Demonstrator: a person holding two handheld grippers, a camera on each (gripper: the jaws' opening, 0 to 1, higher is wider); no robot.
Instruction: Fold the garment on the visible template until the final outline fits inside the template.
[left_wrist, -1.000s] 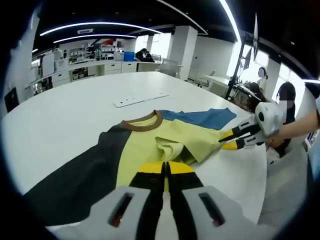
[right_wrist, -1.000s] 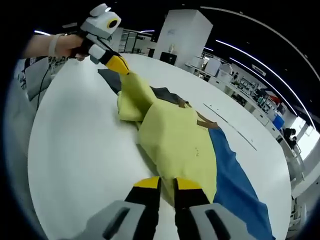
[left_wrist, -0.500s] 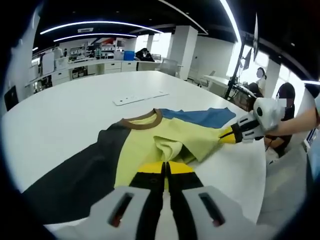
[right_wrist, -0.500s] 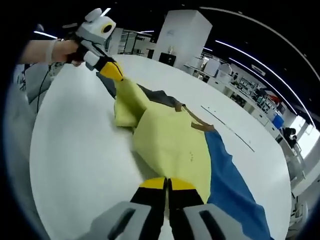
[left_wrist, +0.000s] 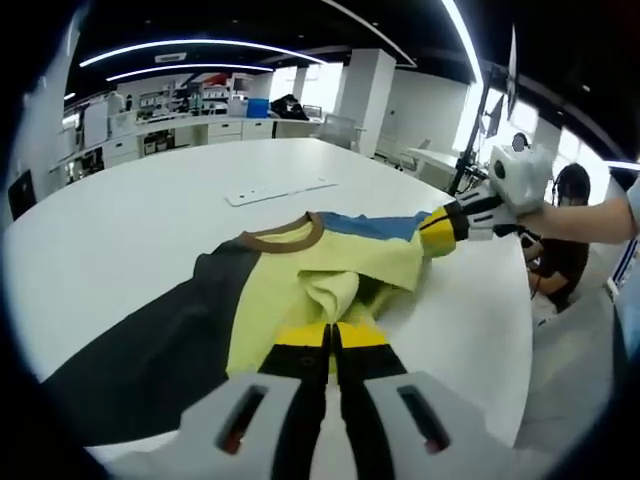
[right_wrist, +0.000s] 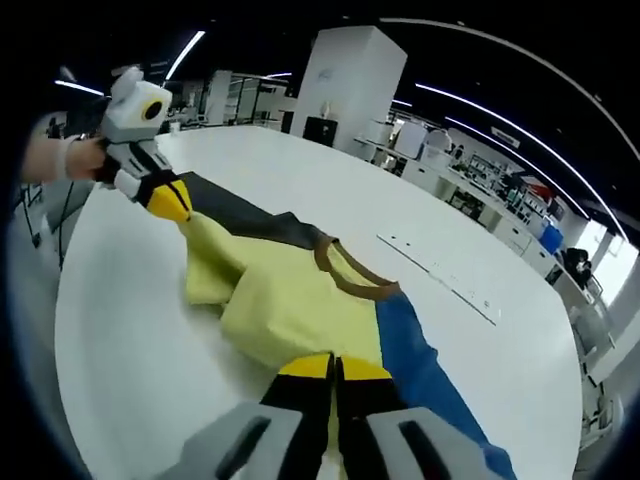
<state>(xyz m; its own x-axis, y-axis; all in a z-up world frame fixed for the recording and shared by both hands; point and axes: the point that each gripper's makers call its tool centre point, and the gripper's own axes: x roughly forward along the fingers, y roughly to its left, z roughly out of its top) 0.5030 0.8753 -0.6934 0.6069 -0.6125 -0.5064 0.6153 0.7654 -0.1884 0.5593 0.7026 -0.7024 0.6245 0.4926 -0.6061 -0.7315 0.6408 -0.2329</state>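
Left gripper view shows your T-shirt spread on the white table, its long axis running from the black sleeve at 8 o'clock through the brown collar to the blue sleeve at 2 o'clock. Your left gripper sits at 6 o'clock, its jaws pressed together on the yellow hem. At 2 o'clock your right gripper is clamped on the far hem corner, lifted above the cloth, so that hand is nearer the fold line. Carry both corners toward the collar at 11 o'clock. A white strip lies beyond the collar, well apart; I cannot tell whether it marks the template. Nothing blocks the path.
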